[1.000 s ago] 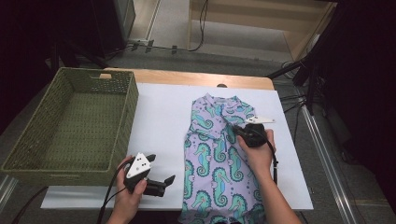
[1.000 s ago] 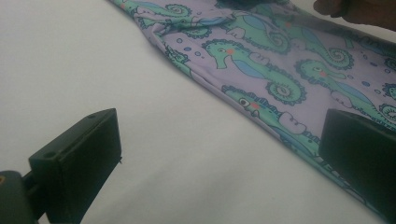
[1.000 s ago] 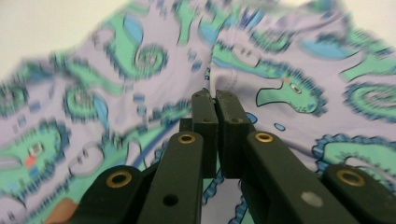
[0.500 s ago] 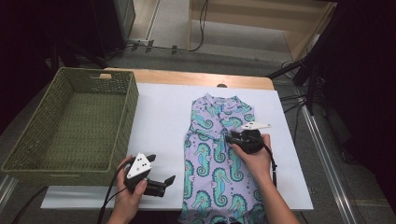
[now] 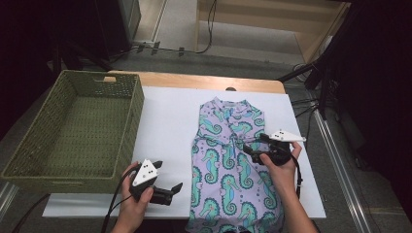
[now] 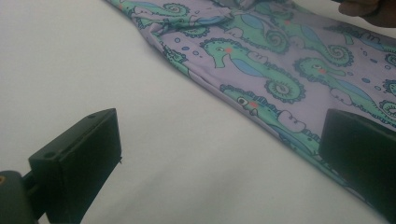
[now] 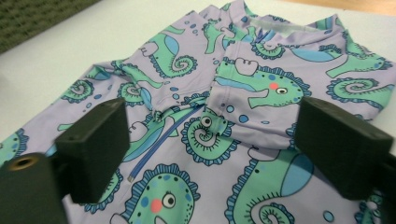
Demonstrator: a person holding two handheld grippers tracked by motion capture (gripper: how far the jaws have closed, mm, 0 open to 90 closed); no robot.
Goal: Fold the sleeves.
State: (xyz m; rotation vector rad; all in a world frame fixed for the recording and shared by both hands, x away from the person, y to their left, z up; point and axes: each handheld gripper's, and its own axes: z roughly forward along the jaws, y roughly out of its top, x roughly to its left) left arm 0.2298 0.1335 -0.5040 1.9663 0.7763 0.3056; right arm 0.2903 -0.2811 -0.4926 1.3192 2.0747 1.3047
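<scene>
garment (image 5: 234,165) w/ seahorse print lies flat on white tabletop (image 5: 170,126), right of centre, collar at far end, hem over near edge; both sleeves folded in across the chest, blue zip (image 7: 159,147) running down the middle; right claw (image 5: 257,145) sits over the garment's right-middle part, pointing left toward the sleeve fold; its jaws have just been opening & now stand wide, nothing between them, pads off the cloth; in right gripper view the folded sleeve edge lies betw. the two jaws but lower, not pinched; right hand (image 5: 282,167) wraps the gripper body, forearm across the garment's near right part; left claw (image 5: 176,190) near the tabletop's near edge, just left of the garment's near left side, pointing right; jaws wide, empty; in left gripper view the garment's edge (image 6: 261,107) runs past its right jaw, bare white tabletop betw. the jaws; whether that jaw touches cloth can't tell; left hand (image 5: 138,194) holds it low over the tabletop; green wicker basket (image 5: 34,160) stands at left, well apart from the garment.
</scene>
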